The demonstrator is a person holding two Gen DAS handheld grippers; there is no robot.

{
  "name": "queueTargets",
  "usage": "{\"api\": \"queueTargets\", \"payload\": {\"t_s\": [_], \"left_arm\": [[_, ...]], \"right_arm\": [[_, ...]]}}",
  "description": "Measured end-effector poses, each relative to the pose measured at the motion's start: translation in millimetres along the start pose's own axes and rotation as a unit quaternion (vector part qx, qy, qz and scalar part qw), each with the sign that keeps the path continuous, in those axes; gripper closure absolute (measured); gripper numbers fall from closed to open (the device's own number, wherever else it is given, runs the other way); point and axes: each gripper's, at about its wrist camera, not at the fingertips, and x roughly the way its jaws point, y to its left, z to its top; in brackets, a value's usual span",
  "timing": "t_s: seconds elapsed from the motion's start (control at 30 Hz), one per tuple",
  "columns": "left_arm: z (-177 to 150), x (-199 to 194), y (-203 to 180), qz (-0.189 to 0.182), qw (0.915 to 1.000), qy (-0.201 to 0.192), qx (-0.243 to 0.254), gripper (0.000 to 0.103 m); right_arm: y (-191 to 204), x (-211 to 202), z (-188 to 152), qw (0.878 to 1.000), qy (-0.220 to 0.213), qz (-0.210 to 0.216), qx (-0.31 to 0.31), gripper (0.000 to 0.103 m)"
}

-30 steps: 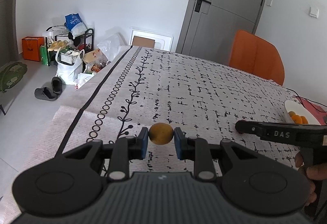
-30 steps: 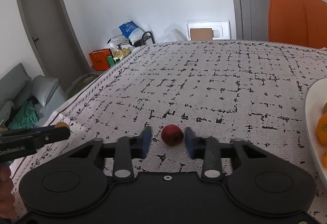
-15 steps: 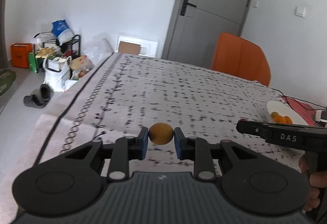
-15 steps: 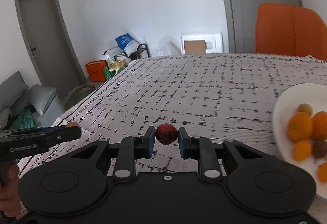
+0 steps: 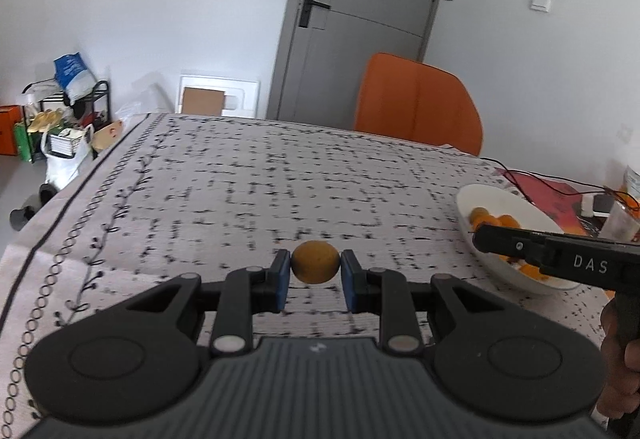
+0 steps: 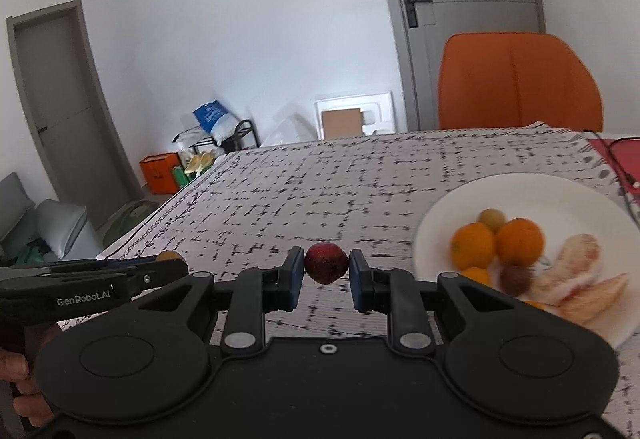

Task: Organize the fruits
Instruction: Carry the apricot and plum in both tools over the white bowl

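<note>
Left gripper (image 5: 315,268) pinching yellow fruit (image 5: 315,267), right gripper (image 6: 326,263) pinching red fruit (image 6: 326,263); both off table. Plate (image 6: 448,211) already holds oranges (image 6: 496,245). Drop-off pending.

A home (tablecloth (image 5: 248,175), orange chair (image 5: 416,103), sofa (image 6: 24,215)).

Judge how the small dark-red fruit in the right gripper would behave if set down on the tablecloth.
The dark-red fruit looks round, so it would probably roll on the flat tablecloth. The right gripper touches only its sides, so it may slip. The white plate's raised rim should contain it.
</note>
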Motion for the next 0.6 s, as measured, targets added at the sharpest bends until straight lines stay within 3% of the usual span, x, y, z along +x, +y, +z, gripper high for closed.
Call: {"api": "queueTargets", "payload": {"t_s": [0.6], "left_arm": [[7.8, 7.8, -56.3, -0.037, 0.9985, -0.009, 0.039, 0.078]], "right_arm": [[-40.0, -41.3, -2.1, 0.998, -0.036, -0.035, 0.022, 0.080]]}}
